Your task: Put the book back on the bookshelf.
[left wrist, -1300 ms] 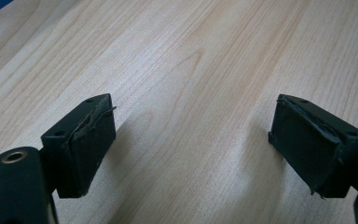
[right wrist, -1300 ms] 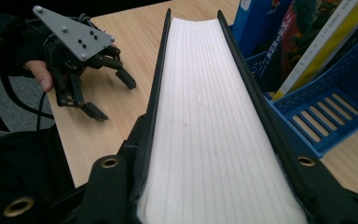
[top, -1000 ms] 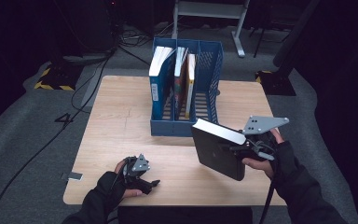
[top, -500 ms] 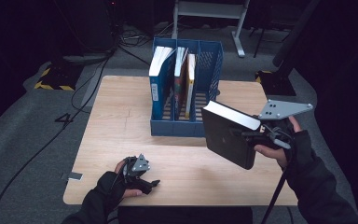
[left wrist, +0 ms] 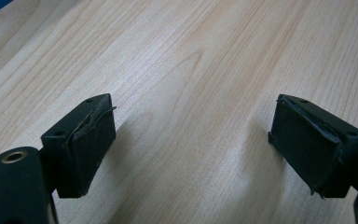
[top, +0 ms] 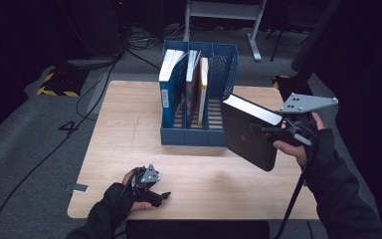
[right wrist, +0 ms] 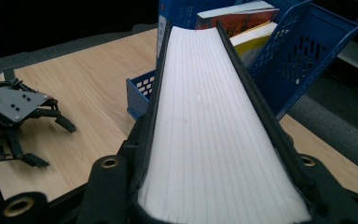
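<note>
Right gripper (top: 271,132) clamped on black book (top: 248,132), fingers pressed against both covers, white page edge facing up. Book held in the air, tilted, above right side of tabletop (top: 119,129), just in front of blue file rack (top: 229,64) and overlapping its right compartment in high view. 3 books standing in rack's left and middle compartments. Left gripper (top: 149,186) resting low near front edge of tabletop, well apart from book, fingers (left wrist: 91,140) spread wide with nothing between.
</note>
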Motion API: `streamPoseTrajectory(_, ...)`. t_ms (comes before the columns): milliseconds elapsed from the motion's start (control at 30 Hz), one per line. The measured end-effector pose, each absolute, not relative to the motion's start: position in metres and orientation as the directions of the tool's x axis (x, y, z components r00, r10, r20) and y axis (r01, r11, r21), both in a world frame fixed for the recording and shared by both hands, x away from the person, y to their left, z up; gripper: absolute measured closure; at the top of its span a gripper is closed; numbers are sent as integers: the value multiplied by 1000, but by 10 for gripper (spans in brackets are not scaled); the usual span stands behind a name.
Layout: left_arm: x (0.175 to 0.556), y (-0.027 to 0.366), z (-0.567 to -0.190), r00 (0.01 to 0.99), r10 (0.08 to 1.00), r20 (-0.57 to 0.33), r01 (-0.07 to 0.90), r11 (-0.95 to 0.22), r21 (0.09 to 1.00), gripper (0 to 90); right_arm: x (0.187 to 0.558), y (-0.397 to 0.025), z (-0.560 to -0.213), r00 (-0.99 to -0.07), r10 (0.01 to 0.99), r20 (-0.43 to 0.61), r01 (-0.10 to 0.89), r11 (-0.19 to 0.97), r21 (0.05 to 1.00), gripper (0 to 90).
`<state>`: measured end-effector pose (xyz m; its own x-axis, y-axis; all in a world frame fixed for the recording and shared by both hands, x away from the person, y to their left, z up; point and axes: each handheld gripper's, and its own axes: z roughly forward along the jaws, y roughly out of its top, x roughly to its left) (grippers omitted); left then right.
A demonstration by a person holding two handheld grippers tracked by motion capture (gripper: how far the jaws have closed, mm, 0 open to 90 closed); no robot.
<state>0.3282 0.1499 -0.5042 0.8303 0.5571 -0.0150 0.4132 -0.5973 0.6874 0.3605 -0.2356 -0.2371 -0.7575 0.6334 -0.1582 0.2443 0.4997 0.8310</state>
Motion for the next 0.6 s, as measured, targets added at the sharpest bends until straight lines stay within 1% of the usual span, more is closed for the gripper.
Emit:
streamPoseTrajectory(267, 328, 150, -504, 830, 557, -16, 414, -597, 687, 144, 374, -229, -231, -740, 652, -163, 245, 487, 838, 534)
streamPoseTrajectory(600, 328, 150, -504, 831, 557, -16, 413, -598, 687, 144, 398, -222, -227, -688, 711, -148, 272, 441, 855, 534)
